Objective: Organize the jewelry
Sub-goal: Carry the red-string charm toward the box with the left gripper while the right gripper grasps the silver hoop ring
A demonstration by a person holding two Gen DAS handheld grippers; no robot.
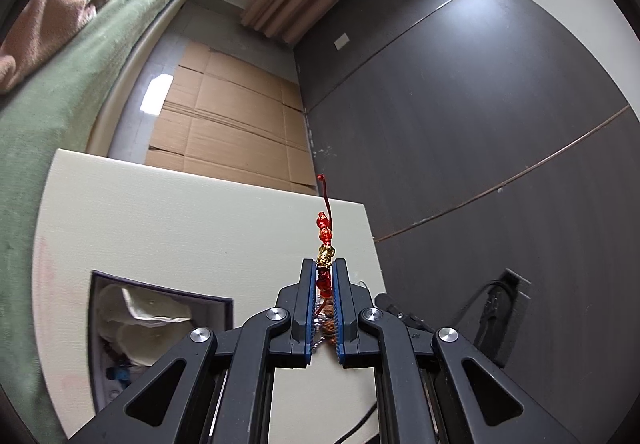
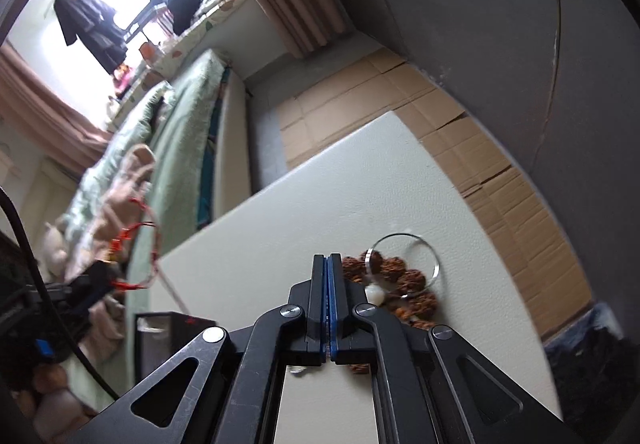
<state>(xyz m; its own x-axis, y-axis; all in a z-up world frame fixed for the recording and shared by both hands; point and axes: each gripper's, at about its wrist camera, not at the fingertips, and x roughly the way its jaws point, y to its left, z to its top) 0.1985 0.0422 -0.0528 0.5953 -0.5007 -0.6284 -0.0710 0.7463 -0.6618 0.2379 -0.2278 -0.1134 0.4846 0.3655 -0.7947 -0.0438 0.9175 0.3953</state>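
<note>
My left gripper [image 1: 324, 264] is shut on a red bead bracelet [image 1: 323, 228] with a gold charm; its red cord sticks up past the fingertips, above the cream table [image 1: 160, 220]. In the right wrist view the same bracelet [image 2: 140, 240] hangs as a red loop from the left gripper at the left edge. My right gripper [image 2: 327, 258] is shut and empty, low over the table [image 2: 280, 228]. Just right of it lie a brown seed-bead bracelet [image 2: 404, 276], a clear bangle [image 2: 434, 256] and a white bead [image 2: 375, 294]. An open jewelry box [image 1: 132, 320] with pale pouches sits at the table's left.
A green-covered bed [image 1: 60, 92] with a pink blanket runs along the left. Flattened cardboard [image 1: 228, 124] covers the floor beyond the table. A dark wall panel [image 1: 480, 124] stands to the right, with a black cable and plug [image 1: 500, 308] near it.
</note>
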